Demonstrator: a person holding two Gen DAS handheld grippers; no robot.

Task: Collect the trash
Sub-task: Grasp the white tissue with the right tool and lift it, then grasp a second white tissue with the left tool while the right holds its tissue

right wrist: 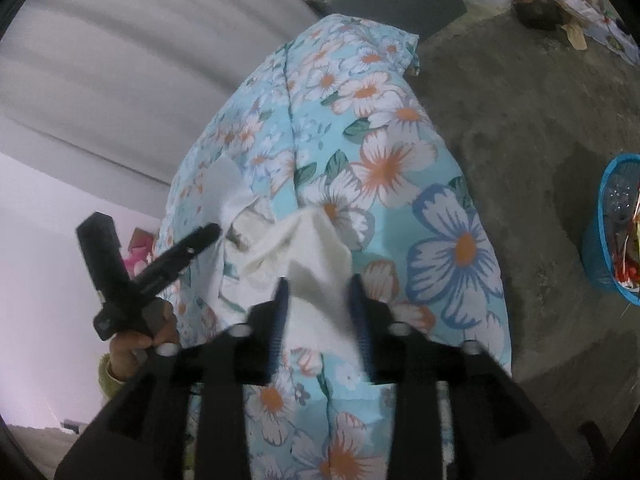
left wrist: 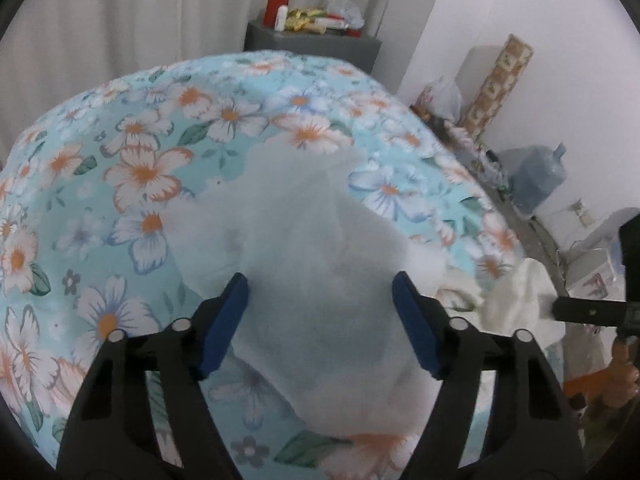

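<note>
Lengthwise, white tissue (left wrist: 304, 240) (away from gripper (left wrist: 320, 292))

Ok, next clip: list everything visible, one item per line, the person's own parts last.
Floral bedcover: one, light blue with white-orange flowers, covering the bed.
White sheet: one, translucent, between the left claw's pads.
Cream tissue: one, crumpled, between the right claw's pads.
Blue basket: one, on the floor, with trash inside.
Grey cabinet: one, behind the bed, red container on top.
Left claw: open.
Right claw: open.
Hand: holding the left claw's handle.
</note>
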